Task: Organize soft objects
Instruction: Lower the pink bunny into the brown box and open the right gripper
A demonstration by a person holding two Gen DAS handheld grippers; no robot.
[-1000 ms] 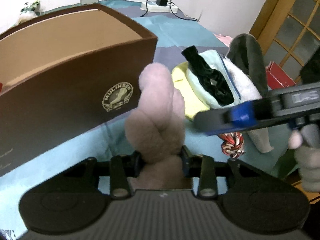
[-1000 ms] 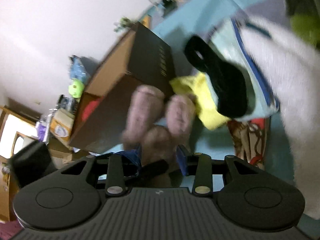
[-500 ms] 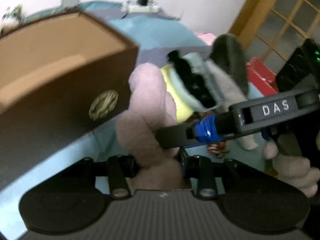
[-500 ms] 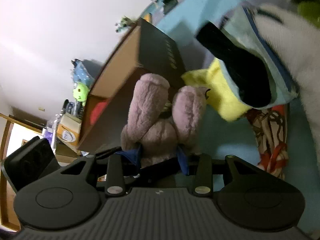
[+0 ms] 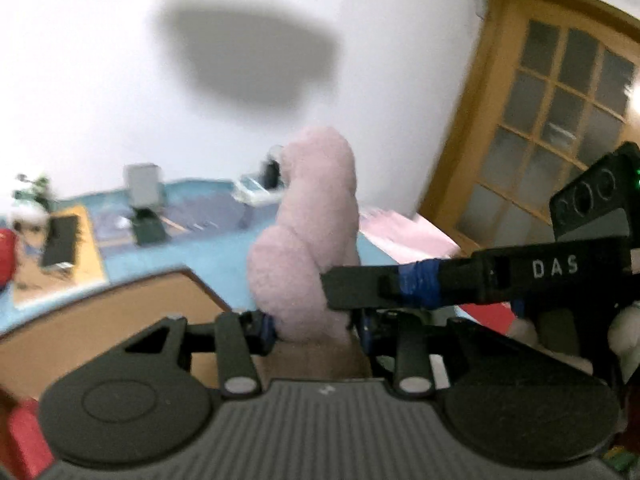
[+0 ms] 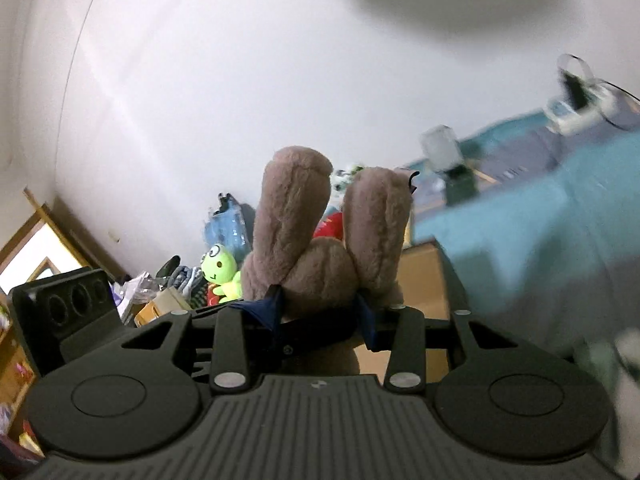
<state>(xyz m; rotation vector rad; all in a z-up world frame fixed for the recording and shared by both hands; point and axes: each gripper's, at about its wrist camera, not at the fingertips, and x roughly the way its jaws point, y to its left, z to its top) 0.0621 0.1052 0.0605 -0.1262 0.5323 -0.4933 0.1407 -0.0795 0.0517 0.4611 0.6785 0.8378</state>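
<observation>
Lifted above the one brown box, both hand-held grippers clasp one pink plush.

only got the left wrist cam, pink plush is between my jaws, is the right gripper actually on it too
Observer: Yes. In the right wrist view the right gripper has the pink plush between its blue pads, low on the body, though its jaws are opening.
Operator: i just see one lump, how does it sit from there
Observer: Two long limbs stand up side by side above the pads, with a gap between them.
Operator: any other soft stuff on that side
Observer: A green frog toy sits in the clutter to the left of the plush, against the wall.
</observation>
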